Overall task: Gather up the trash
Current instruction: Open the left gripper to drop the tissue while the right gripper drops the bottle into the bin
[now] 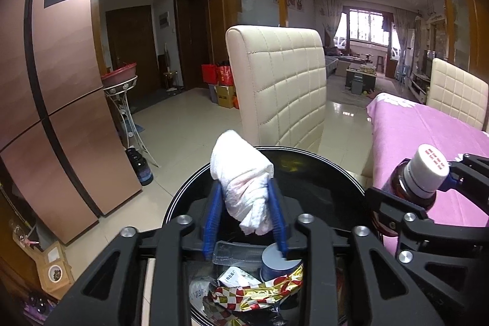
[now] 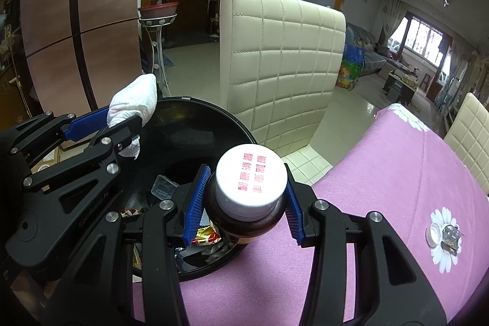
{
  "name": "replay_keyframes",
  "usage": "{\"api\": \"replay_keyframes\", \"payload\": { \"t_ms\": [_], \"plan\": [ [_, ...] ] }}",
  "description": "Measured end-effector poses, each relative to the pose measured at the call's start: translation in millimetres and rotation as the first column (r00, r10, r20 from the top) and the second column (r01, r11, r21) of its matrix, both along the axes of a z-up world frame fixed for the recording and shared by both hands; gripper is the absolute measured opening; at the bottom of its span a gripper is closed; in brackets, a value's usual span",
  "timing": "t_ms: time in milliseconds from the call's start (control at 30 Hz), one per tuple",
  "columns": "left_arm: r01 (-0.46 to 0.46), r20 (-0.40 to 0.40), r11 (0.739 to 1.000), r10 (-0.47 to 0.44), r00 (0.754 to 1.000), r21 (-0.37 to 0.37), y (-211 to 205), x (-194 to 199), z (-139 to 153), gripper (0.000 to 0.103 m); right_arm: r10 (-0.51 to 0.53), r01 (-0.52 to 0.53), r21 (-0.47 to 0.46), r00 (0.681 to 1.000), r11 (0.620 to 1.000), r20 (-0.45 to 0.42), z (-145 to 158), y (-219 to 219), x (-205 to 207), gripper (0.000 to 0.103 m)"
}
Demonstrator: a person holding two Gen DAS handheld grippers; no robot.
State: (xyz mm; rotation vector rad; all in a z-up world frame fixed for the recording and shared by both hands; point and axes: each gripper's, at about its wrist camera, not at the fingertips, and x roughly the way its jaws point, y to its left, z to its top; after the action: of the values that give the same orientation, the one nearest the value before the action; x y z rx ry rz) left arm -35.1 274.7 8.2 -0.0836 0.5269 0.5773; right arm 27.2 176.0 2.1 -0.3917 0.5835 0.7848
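At the pink tablecloth's [image 2: 382, 173] edge, our black bin [image 1: 305, 161] holds wrappers [image 1: 259, 292]. Above it, centre frame, our left gripper [image 1: 247, 203] clamps a tissue wad [image 1: 244, 182]; our right gripper [image 2: 244, 203] clamps a white-capped brown bottle [image 2: 251, 177].

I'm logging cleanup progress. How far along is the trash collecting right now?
Done: wrappers and a plastic tray already lie in the black bin. In hand: the left gripper holds a crumpled tissue over the bin; the right gripper holds a brown bottle. Left: small scraps on the pink tablecloth.
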Motion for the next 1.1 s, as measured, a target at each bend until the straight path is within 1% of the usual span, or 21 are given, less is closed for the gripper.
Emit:
{"api": "replay_keyframes", "payload": {
  "t_ms": [33,67,167,467,867,1100],
  "plan": [
    [-0.011,0.001,1.0,0.011,1.0,0.003,0,-1,0,0.053,0.0,0.0,-0.001,1.0,1.0,0.001,0,0,0,0.047],
    [-0.029,0.008,1.0,0.029,1.0,0.01,1,-2,1,0.065,-0.002,0.002,0.0,1.0,1.0,0.004,1,0,-1,0.047],
    [-0.057,0.023,0.998,0.056,0.998,0.033,2,-7,3,0.074,-0.002,0.002,-0.001,1.0,1.0,0.005,1,0,-1,0.047],
    [-0.109,0.021,0.993,0.108,0.994,0.051,11,-17,4,0.077,0.008,-0.008,-0.008,1.0,1.0,0.003,-1,4,-4,0.047],
    [-0.185,0.017,0.982,0.185,0.983,0.036,36,-33,3,0.077,0.05,-0.05,-0.021,0.998,0.999,-0.028,-3,24,-5,0.047],
    [-0.201,0.014,0.979,0.201,0.98,0.024,42,-37,3,0.077,0.072,-0.072,-0.006,0.997,0.997,-0.036,0,33,-7,0.048]
  ]
}}
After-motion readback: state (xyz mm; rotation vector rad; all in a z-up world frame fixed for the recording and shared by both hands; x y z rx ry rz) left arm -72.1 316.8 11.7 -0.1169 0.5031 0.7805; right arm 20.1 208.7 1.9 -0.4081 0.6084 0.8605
